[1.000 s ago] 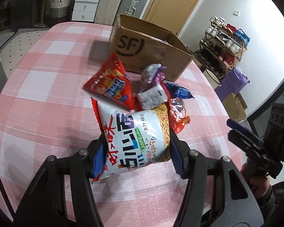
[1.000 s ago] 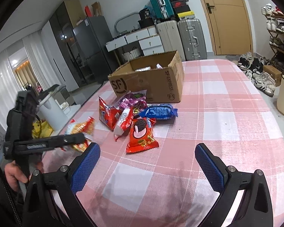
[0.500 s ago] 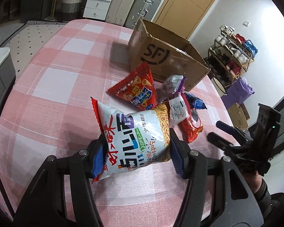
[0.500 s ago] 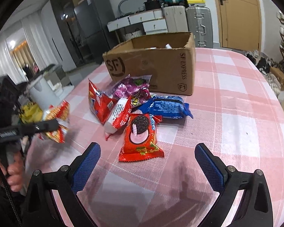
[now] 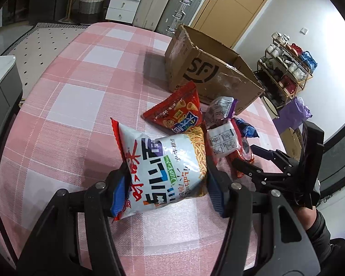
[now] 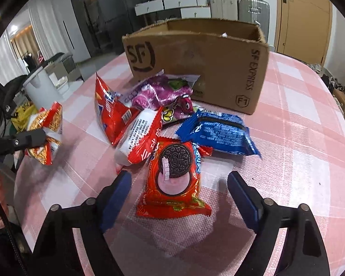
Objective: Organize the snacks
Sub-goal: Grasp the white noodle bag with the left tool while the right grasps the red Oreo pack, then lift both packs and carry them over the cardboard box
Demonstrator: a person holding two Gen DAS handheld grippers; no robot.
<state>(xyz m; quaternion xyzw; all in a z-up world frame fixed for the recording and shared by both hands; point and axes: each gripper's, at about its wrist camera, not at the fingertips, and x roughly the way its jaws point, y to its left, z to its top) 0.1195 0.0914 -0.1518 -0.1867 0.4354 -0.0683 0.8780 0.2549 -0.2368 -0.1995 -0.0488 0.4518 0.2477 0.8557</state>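
Right wrist view: right gripper [image 6: 177, 191] jaws spread around Oreo packet [image 6: 173, 174]; left gripper [image 5: 165, 184] pinched noodle bag [image 5: 163, 168]; remaining snacks lay outside cardboard box [image 6: 202, 59].

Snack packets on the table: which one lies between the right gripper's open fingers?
The red Oreo packet, cookie pictured on front; the blue packet lies farther back.

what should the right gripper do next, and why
Probably ease down and close on the red Oreo pack. The right gripper is open and already straddles it on the table, while the left gripper holds the noodle bag.
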